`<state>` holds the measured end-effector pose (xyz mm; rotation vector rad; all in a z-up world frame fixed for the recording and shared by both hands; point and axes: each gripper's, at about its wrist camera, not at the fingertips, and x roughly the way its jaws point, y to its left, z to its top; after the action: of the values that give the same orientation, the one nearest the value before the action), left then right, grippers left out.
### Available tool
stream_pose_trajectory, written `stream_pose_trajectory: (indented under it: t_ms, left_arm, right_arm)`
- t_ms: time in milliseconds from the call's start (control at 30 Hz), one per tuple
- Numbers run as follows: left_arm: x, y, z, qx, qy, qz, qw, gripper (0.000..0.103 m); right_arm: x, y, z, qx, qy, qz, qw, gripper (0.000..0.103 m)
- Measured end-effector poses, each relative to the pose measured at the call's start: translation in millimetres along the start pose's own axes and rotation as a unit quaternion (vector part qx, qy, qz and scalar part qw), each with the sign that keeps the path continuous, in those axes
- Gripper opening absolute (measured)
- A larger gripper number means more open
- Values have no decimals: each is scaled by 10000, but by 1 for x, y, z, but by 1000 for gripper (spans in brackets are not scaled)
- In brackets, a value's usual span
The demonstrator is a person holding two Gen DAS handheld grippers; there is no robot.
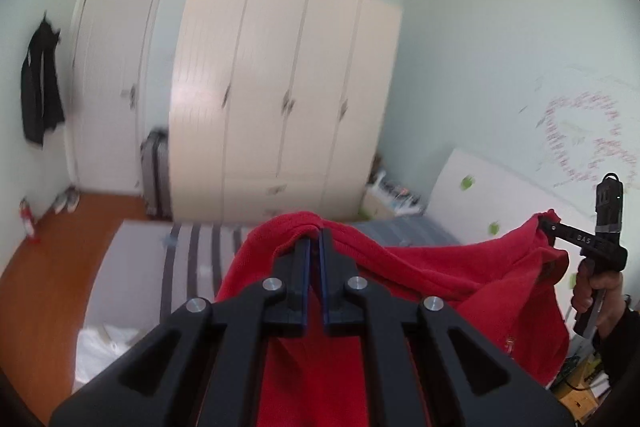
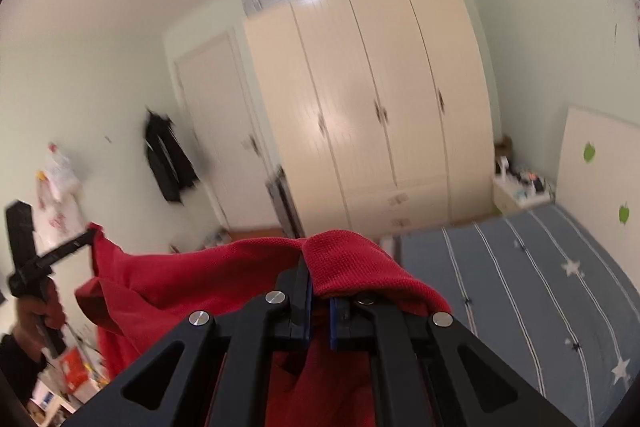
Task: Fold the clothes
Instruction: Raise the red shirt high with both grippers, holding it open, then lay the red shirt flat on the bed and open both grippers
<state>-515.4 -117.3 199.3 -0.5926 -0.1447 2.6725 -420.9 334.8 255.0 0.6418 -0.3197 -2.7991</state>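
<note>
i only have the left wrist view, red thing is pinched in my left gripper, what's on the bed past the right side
Observer: The right wrist view shows the bed under a blue-grey cover with white stripes and stars.
Operator: is the right gripper really clamped on the cloth
Observer: Yes, the right gripper is shut on a fold of the red garment.
Operator: anything on the wall past the dark jacket
Observer: A white bag hangs on the wall beyond the dark jacket.
</note>
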Motion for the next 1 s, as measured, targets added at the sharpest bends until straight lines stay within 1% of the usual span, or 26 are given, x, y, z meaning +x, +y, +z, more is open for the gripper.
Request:
stream_pose_trajectory:
  t_ms: [67, 167, 233, 267, 300, 333, 367, 400, 467, 533, 567, 633, 700, 767, 833, 900, 967, 1000]
  left_arm:
    - [54, 13, -17, 9, 148, 196, 9997, 2]
    - [137, 34, -27, -127, 355, 447, 9983, 2]
    - [173, 38, -18, -142, 295, 620, 9975, 2]
    - [190, 40, -13, -145, 256, 707, 9971, 2]
    - [198, 41, -3, -235, 185, 713, 9970, 2]
    - [200, 41, 8, -318, 71, 688, 9971, 2]
    - [198, 38, 20, -277, -89, 685, 9972, 2]
    - [192, 34, 32, -160, -230, 699, 9972, 2]
    - [171, 32, 44, -97, -456, 624, 9970, 2]
    - [147, 33, 45, -160, -554, 519, 9970, 2]
    - [131, 33, 41, -236, -617, 410, 9970, 2]
    - [97, 32, 25, -265, -772, 325, 9961, 2]
    - [68, 34, -2, -444, -770, 296, 9956, 2]
    - [47, 32, -50, -639, -471, 323, 9963, 2]
    - [29, 28, -112, -763, -10, 507, 9958, 2]
    - [18, 31, -169, -1016, 505, 681, 9912, 2]
    - [15, 32, -242, -1104, 1162, 986, 9821, 2]
    - [14, 32, -279, -1137, 1493, 1141, 9756, 2]
  right_arm:
    - [59, -28, -14, 150, 337, -78, 9993, 5]
    - [143, -64, -31, 244, 655, -218, 9973, 5]
    - [186, -77, -29, 205, 745, -340, 9964, 5]
    - [203, -82, -24, 184, 719, -373, 9965, 5]
    - [216, -86, -15, 181, 653, -402, 9969, 5]
    - [224, -89, 0, 243, 541, -398, 9974, 5]
    - [224, -89, 17, 253, 393, -374, 9982, 5]
    - [224, -89, 32, 244, 237, -348, 9988, 5]
    - [212, -82, 56, 141, -63, -252, 9996, 5]
    - [195, -76, 68, 26, -240, -125, 9996, 5]
    - [187, -74, 69, -47, -259, -85, 9996, 5]
    - [165, -65, 62, -210, -361, 76, 9991, 5]
    - [144, -58, 42, -439, -392, 141, 9982, 5]
    - [126, -58, 5, -350, -158, 255, 9989, 5]
    - [111, -61, -42, -161, 224, 309, 9991, 5]
    - [99, -62, -101, -57, 673, 223, 9975, 5]
    - [93, -62, -170, 87, 1274, 91, 9918, 5]
    - [94, -65, -208, 206, 1629, 17, 9864, 5]
